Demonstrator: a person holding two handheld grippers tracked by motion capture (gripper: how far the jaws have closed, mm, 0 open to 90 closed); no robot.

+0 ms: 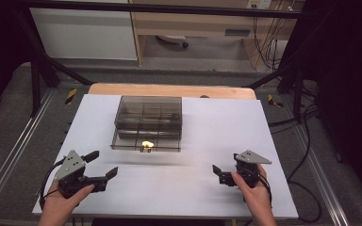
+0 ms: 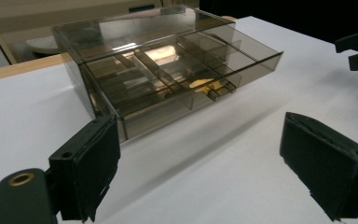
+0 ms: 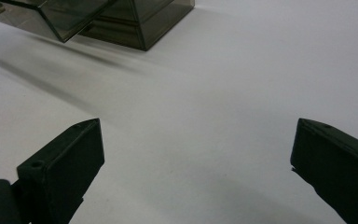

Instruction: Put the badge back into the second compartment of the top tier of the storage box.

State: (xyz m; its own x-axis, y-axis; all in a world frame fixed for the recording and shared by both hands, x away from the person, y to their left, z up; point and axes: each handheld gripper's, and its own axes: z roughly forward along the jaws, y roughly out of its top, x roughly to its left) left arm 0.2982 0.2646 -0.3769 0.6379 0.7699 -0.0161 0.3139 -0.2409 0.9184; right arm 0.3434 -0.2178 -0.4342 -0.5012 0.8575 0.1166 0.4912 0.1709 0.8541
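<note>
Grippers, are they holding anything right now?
No. The left gripper and the right gripper both stand open over the white table, with nothing between their jaws. The smoky plastic drawer box sits untouched.

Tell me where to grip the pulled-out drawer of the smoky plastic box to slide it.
Probably the drawer's front wall, from the person's side: it juts out of the box toward the open left tool, one jaw over its rim.

White table [image 1: 207, 188]: smoked-plastic drawer box [image 1: 148, 113] at centre, drawer out.

white table [image 1: 207, 141], wooden desk [image 1: 193, 21], cables [image 1: 266, 42]
</note>
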